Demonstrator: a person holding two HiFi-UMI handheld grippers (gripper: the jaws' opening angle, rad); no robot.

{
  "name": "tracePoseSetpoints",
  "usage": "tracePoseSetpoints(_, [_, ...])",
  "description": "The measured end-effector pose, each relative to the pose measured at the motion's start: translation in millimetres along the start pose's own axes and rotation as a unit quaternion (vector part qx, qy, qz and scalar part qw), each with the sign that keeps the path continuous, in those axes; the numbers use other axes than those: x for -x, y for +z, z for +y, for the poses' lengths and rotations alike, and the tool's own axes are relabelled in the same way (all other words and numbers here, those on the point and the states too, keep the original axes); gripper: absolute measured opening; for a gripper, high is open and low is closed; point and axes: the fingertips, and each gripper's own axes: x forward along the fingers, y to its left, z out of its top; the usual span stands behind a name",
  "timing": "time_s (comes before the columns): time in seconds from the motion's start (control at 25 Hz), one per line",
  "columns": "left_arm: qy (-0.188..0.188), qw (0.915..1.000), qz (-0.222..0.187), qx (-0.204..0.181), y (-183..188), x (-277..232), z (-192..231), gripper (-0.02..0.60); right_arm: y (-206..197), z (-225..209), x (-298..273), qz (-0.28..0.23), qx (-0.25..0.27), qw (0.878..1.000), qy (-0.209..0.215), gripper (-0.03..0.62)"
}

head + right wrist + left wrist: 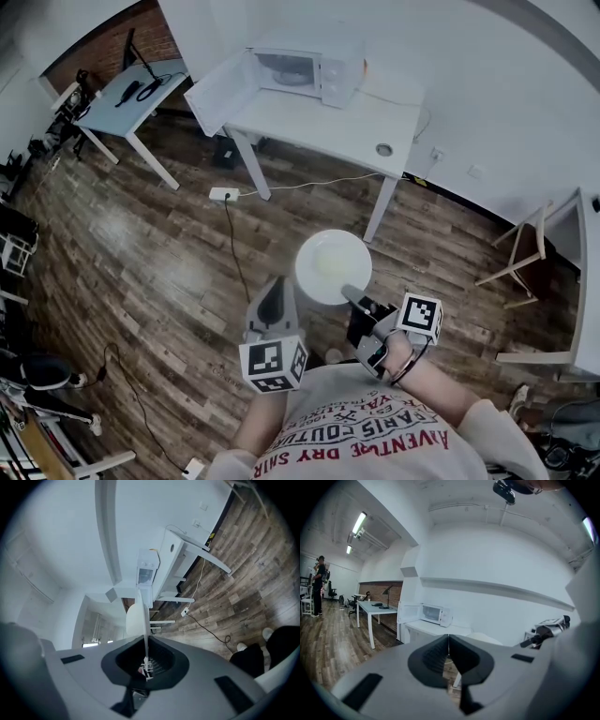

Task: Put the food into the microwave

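A white plate (334,267) with pale food on it hangs over the wooden floor, its near rim clamped in my right gripper (352,295). In the right gripper view the plate (140,616) shows edge-on, running into the shut jaws of my right gripper (146,654). My left gripper (272,298) is beside the plate on its left, shut with nothing in it (448,641). The white microwave (305,68) stands on a white table (328,127) ahead, with its door (217,91) swung open to the left. It also shows as the microwave (434,614) in the left gripper view.
A power strip (223,194) and its cable lie on the floor before the table. A small round object (384,149) sits on the table's right corner. A desk (127,94) stands at far left and wooden frames (520,253) at right. A person (318,587) stands far off.
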Motion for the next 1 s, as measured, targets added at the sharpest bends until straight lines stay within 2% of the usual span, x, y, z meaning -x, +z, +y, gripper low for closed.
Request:
tracePoseSetpoints(0.12, [0.005,1.0000,0.000,0.001,2.3,2.2,3.6,0.006,4.1,1.9,-1.1,0.003,0.012,1.000,-0.005,0.021])
tracePoseSetpoints(0.48, [0.004,0.9998,0.021,-0.004,1.7,-23.2,34.2,0.006,20.7,8.6,-42.3,0.001,-0.002,1.000,-0.003,0.021])
tracePoseSetpoints(0.8, [-0.018,0.9996,0.021,0.004,26.9,-90.1,93.8,0.006,44.2,23.8,-113.9,-0.018,-0.001,1.000,-0.012,0.021])
tracePoseSetpoints(1.0, [-0.035,0.9990,0.027,0.009,42.6,-141.4,140.8,0.006,64.7,39.2,-172.9,-0.037,-0.019,0.999,-0.010,0.021])
